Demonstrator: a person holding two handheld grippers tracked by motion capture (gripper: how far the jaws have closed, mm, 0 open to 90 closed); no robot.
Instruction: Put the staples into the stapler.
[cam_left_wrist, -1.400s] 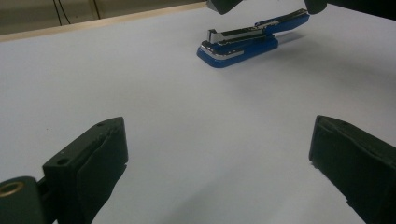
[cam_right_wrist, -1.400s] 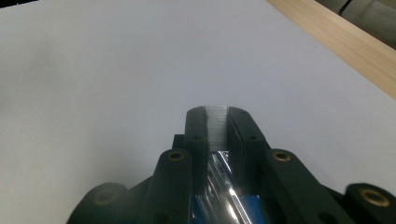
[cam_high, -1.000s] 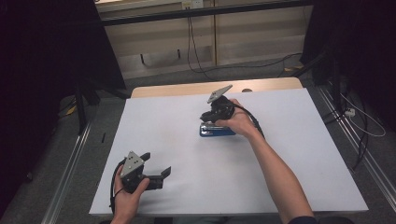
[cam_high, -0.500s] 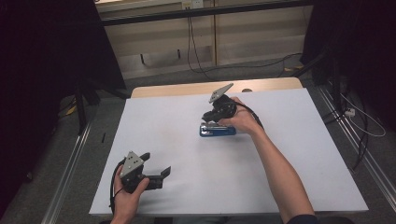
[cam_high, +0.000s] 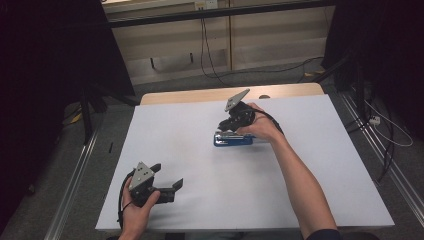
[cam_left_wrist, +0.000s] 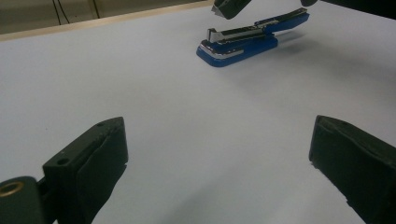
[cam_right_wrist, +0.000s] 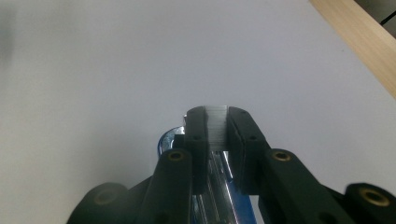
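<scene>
A blue stapler (cam_high: 235, 140) with a metal magazine lies on the white table top (cam_high: 310, 165), right of the middle. Its upper arm is lifted a little in the left gripper view, where the stapler (cam_left_wrist: 238, 44) sits far ahead. My right gripper (cam_high: 226, 130) points down onto the stapler's left end. In the right gripper view, my right gripper (cam_right_wrist: 217, 122) is shut on a silvery ribbed strip (cam_right_wrist: 216, 128) that looks like a strip of staples, with the blue stapler (cam_right_wrist: 167, 140) just beneath. My left gripper (cam_high: 167, 176) rests open near the front left, and between its fingers (cam_left_wrist: 100, 144) is bare table.
A wooden strip (cam_high: 190, 96) runs along the table's far edge. Metal rails (cam_high: 75, 175) flank both sides of the table. Cables (cam_high: 215, 60) trail over the floor behind it and at the right. The right gripper's tip (cam_left_wrist: 229, 7) shows above the stapler in the left gripper view.
</scene>
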